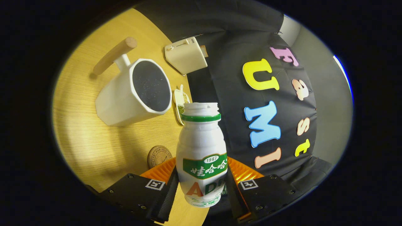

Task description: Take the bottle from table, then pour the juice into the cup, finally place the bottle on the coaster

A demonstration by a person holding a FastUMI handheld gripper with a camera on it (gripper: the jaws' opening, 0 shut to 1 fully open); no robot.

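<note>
Pale wooden tabletop (94, 141) tilts beneath the gripper (201, 188), clenched on a white plastic bottle (201, 150) with green label. Its open neck points just beside the white faceted cup (125, 100), beyond the fingers; the round cork coaster (158, 156) lies nearer.

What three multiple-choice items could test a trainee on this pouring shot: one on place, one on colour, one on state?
1. Where is the coaster?
A. under the cup
B. on the table, just ahead of the fingers
C. on the toaster

2. What colour is the band at the bottle neck?
A. green
B. red
C. blue

3. What is the gripper doing?
A. open, apart from the bottle
B. shut on the cup
C. shut on the bottle

Key: B, bare wood surrounds it; A, green ring under the mouth; C, both fingers press its sides.
</note>
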